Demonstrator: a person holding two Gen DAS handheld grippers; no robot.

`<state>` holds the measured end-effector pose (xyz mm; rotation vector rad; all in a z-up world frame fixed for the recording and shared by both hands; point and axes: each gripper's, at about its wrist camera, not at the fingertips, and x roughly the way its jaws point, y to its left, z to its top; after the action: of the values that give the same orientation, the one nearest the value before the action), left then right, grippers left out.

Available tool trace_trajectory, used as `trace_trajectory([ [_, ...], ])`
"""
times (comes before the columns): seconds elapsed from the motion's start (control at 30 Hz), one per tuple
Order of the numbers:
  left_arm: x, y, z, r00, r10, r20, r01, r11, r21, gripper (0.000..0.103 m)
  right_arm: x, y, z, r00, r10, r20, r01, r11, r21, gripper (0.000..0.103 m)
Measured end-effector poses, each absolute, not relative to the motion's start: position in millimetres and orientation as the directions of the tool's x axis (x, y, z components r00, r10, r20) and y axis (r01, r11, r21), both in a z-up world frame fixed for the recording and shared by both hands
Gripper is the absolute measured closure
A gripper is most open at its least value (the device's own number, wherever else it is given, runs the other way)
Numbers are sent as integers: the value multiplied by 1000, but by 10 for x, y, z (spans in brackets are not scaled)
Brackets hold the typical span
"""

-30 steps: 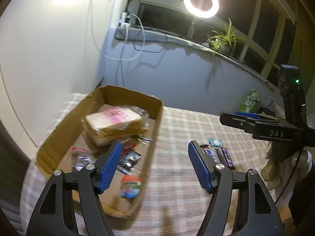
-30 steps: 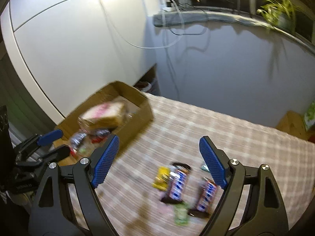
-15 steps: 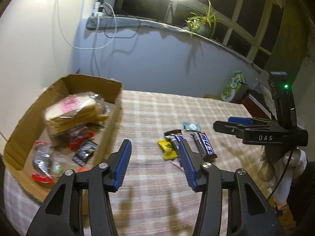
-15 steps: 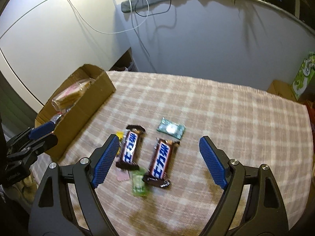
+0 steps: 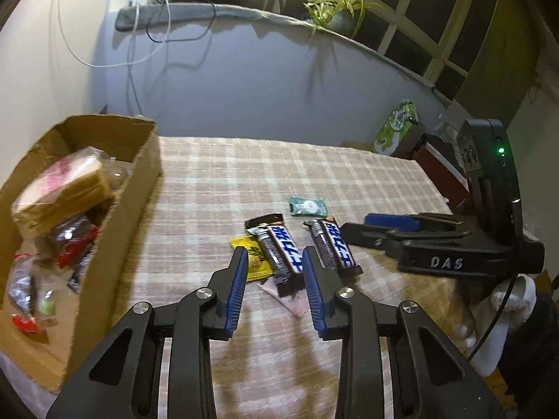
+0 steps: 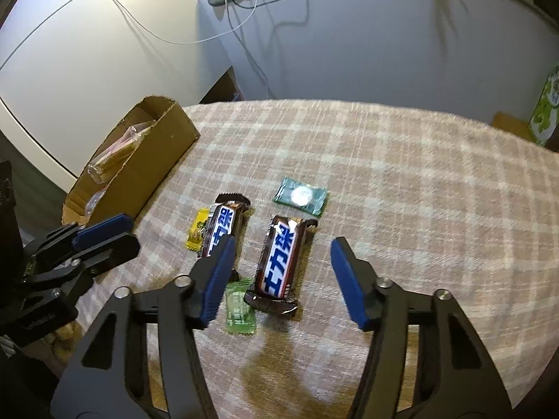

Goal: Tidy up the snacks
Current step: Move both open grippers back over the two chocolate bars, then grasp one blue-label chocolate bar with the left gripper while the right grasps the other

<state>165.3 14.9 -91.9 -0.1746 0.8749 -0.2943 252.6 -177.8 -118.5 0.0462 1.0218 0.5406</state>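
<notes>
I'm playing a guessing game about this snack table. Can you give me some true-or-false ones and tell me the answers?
1. Two chocolate bars lie on the checked cloth. True.
2. The cardboard box has nothing in it. False: it holds bagged bread and other snacks.
3. The teal packet lies on the cloth beyond the bars. True.
4. The right gripper is lifting a bar. False: the bar lies flat between closing jaws that do not touch it.
5. The yellow packet is inside the box. False: it is on the cloth beside a bar.
</notes>
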Motion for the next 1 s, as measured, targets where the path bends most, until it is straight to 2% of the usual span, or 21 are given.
trace_trajectory([
  [0.2,1746,-11,-1031,570,-322,-756,199,947,-253,76,2553,-1698,-1320,374,442,-815,-411,867,282,46],
  [0.53,1910,-154,-1196,527,-290,-799,209,955,-208,76,2595,-1667,-1444,354,401,-845,-426,873,235,54],
  [1.0,2075,-360,-1316,544,-148,-826,203,978,-41,75,2634,-1726,-1443,350,388,-853,-444,870,214,57],
])
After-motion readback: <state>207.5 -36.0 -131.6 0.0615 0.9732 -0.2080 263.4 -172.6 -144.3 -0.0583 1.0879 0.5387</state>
